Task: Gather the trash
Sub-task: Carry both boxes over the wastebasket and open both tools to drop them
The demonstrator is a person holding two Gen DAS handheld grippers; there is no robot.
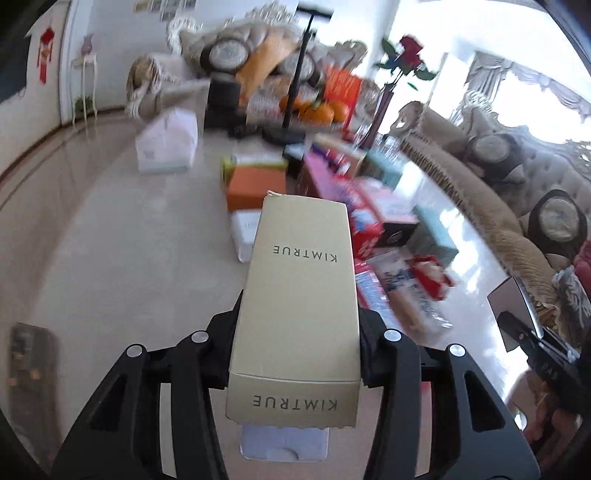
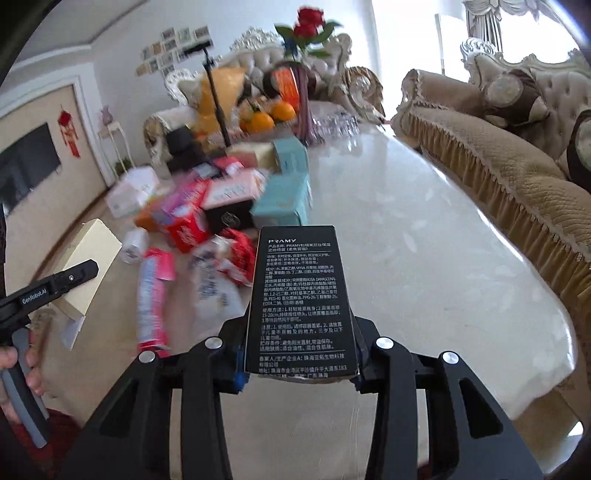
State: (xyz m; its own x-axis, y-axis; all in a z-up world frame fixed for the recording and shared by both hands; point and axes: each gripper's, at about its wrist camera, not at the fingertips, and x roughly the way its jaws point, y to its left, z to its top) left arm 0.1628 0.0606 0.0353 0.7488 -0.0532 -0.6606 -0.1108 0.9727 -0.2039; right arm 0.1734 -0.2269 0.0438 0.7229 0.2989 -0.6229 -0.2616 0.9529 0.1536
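A: The fingers (image 1: 221, 354) of the left gripper (image 1: 295, 354) are pressed against both long sides of a gold KIMTRUE carton (image 1: 299, 306), holding it lengthwise so it points away from the camera. How does the other one stand?

B: The right gripper (image 2: 299, 354) does the same with a black PRAMY box (image 2: 301, 302): its fingers (image 2: 231, 358) clamp the near end, and the box juts forward above the pale marble counter (image 2: 424, 240), printed back panel facing up.

A: From the right wrist view the left gripper (image 2: 55, 284) shows at the left edge, held off the counter's side, with a hand (image 2: 16, 369) wrapped round its grey handle. The gold carton (image 2: 86, 266) is in it there too.

B: And what is hard to read?

A: A good deal. The heap of packaging (image 2: 207, 218) on the counter is smeared by motion blur; I can make out a teal box (image 2: 286, 203), a red pack (image 2: 186, 225) and a crumpled pink-and-white wrapper (image 2: 151, 295), little more. A white flap (image 1: 284, 443) hangs below the gold carton's near end, partly hidden by it.

B: The right gripper (image 1: 535, 343) is cut off at the edge of the left wrist view, and the lower end of the black box is covered by the fingers. Behind the heap stand oranges (image 2: 266, 118) and a vase of red roses (image 2: 308, 22), also soft.
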